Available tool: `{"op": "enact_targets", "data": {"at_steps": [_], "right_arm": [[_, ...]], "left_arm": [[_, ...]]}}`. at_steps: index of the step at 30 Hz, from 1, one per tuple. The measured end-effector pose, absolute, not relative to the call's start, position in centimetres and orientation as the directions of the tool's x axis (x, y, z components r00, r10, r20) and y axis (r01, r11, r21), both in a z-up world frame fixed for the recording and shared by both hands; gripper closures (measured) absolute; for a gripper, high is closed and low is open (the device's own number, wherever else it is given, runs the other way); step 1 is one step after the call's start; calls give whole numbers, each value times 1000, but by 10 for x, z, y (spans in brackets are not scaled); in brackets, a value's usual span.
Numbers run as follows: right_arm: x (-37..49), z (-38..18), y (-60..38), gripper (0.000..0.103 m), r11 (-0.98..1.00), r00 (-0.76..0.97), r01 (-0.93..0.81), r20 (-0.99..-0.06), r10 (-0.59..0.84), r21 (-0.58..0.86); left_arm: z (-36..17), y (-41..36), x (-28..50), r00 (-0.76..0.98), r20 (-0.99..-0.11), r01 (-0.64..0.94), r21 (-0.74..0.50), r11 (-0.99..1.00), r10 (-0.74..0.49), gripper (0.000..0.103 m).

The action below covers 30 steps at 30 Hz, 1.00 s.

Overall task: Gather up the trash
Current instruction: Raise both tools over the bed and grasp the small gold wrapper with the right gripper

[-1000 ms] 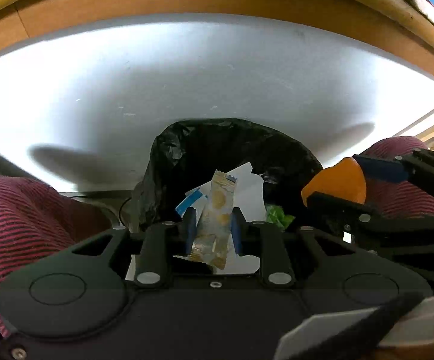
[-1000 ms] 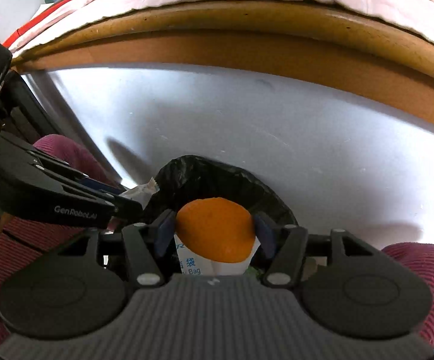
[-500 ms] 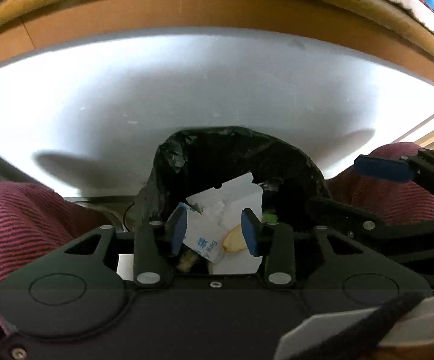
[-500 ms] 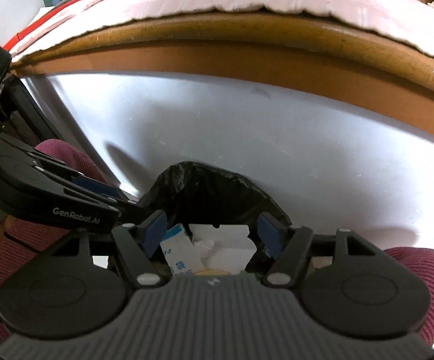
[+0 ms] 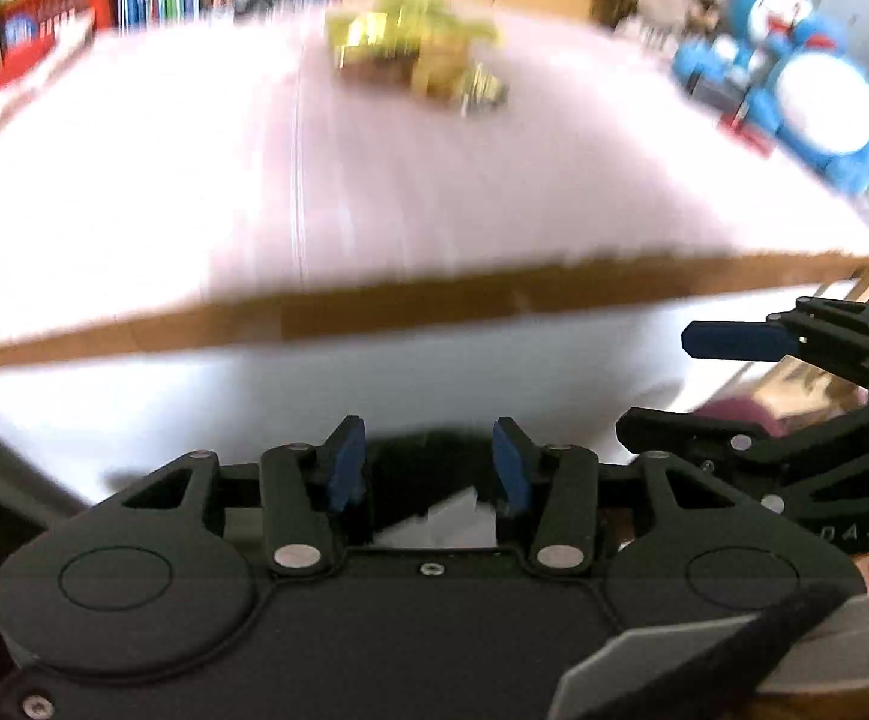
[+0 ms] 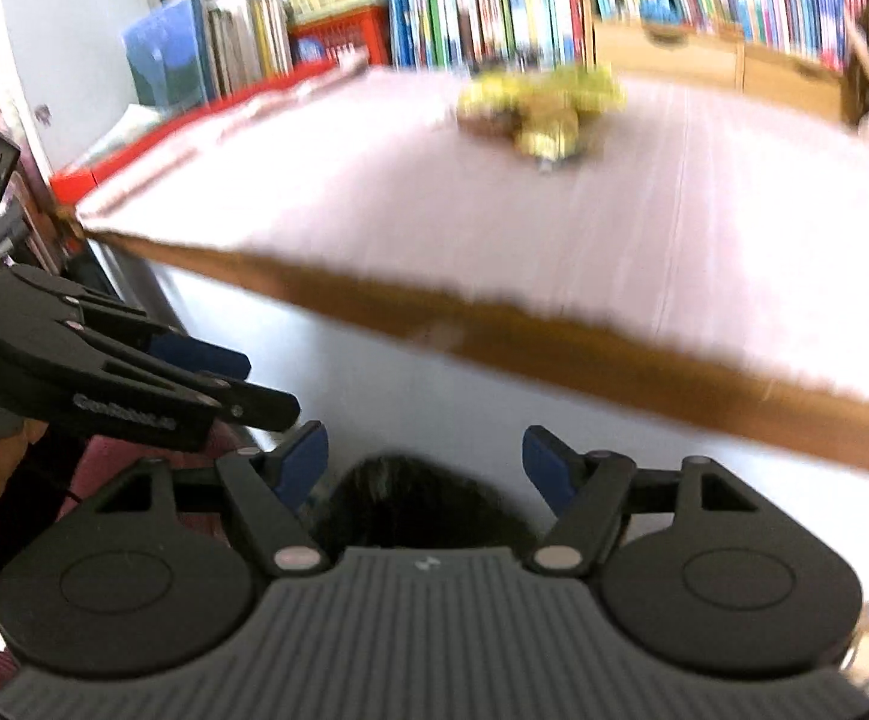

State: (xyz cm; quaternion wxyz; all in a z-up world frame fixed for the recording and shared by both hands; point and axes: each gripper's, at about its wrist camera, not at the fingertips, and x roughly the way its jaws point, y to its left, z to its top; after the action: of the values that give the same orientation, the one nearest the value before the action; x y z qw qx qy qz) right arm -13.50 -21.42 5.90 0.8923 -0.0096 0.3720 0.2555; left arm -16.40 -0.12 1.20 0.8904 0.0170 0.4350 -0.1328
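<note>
My left hand-held gripper and right hand-held gripper are both empty, jaws opening, above the black bin bag below the desk's near edge. White paper lies inside it. Blurred yellow wrappers sit near the desk's far edge.

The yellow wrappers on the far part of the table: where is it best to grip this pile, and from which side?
Probably from above and the near side, pinching a crumpled edge that sticks up. The yellow wrappers lie in a low, loose heap on the table, with bare cloth in front. Blur hides finer detail, so choose the exact fold closer up.
</note>
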Motion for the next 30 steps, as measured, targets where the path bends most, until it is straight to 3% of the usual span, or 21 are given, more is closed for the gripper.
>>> {"op": "enact_targets", "data": {"at_steps": [5,11,19,26,30], "right_arm": [[-126,90,-219,16,869,674,-479,-584,453,122],[-93,102,-224,14,910,769,-409,-509,386,73],[-34,90,-226,13,940,802,-330,-500,327,87],[12,65,-204,13,934,772,-348,-542,332,78],[28,51,-192,13,926,756,-375,-568,326,33]], "left_arm": [[50,1,-164,661,-703,303,-73,950,-264,46],[75,13,-130,716,-648,262,-96,960,-260,44],[75,15,-57,810,-555,178,-75,981,-190,26],[50,12,23,771,-591,145,-199,969,-237,27],[29,7,56,719,-654,136,-199,971,-235,34]]}}
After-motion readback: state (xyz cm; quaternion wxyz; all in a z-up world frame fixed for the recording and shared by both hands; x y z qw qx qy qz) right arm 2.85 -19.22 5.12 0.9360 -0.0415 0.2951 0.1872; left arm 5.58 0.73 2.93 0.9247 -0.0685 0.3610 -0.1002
